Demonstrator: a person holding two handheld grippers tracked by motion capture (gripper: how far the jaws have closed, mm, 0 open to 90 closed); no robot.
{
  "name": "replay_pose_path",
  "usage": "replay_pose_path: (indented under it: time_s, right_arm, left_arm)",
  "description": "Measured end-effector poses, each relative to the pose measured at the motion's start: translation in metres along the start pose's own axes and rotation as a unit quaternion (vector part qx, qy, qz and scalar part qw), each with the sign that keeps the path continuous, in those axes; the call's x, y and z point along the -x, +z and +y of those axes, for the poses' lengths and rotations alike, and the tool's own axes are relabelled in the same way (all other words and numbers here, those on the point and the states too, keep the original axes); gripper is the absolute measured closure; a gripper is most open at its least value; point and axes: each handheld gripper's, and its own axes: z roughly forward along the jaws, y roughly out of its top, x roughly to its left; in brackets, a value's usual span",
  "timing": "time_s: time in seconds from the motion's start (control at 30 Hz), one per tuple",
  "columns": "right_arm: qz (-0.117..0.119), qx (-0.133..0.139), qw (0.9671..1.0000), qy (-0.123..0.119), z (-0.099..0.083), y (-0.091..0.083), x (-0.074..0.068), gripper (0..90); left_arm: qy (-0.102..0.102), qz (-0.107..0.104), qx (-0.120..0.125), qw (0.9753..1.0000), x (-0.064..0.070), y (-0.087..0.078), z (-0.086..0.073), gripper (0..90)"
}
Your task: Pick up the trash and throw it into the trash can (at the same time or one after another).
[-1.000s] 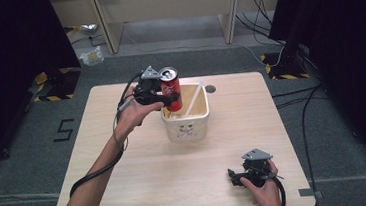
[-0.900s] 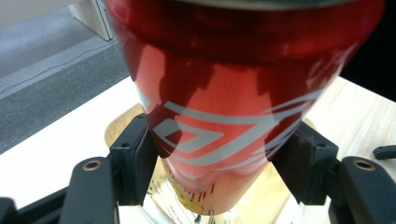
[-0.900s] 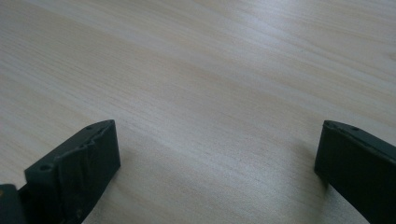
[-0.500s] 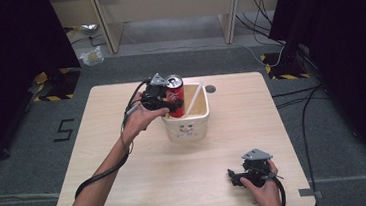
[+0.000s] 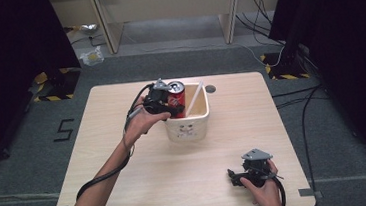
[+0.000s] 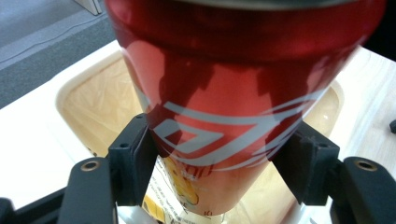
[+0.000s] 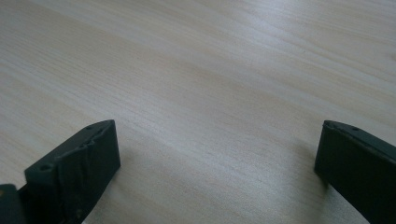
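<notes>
Black jaws of the left tool (image 5: 167, 103) clamp a red soda can (image 5: 176, 95) from both sides; in the left gripper view their blocky, matte faces press against the glossy, curved metal of the can (image 6: 219, 107), which bears pale grey swoosh lines and a yellow patch lower down. The can stands roughly upright, its silver top showing in the high view. Directly beneath and beyond this tool sits a cream plastic bin (image 5: 189, 126), rounded-rectangular, with a smooth rolled rim and a small printed figure on its near wall; the can hangs over the bin's left rim, its lower end inside the opening. A white strip (image 5: 192, 99) leans across the bin to the can's right. The bin's interior (image 6: 93, 107) looks bare and tan behind the can.

The right tool (image 5: 237, 176) rests low near the table's close edge, jaws spread wide with only bare, pale wood grain between them (image 7: 210, 116). Well apart from the bin, it has open surface all round. The table (image 5: 116, 164) is square-cornered, light laminate wood, with a small dark round hole (image 5: 211, 88) just beyond the bin.
</notes>
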Motion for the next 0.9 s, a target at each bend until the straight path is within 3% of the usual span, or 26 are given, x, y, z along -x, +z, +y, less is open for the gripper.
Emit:
replay_pose_path:
  time_s: [0.47,0.7,0.9]
  right_arm:
    - [0.0,0.0,1.0,-0.001,0.0,0.0,0.0,0.3]
    - [0.0,0.0,1.0,0.001,0.0,0.0,0.0,0.2]
    - [0.001,0.0,1.0,0.002,0.0,0.0,0.0,0.2]
  left_arm:
    - [0.0,-0.004,-0.011,0.9999,-0.001,0.002,-0.005,33.2]
    - [-0.012,-0.004,0.001,0.9999,-0.002,-0.004,-0.003,26.2]
    - [-0.01,0.004,0.016,0.9998,-0.001,-0.016,0.001,23.0]
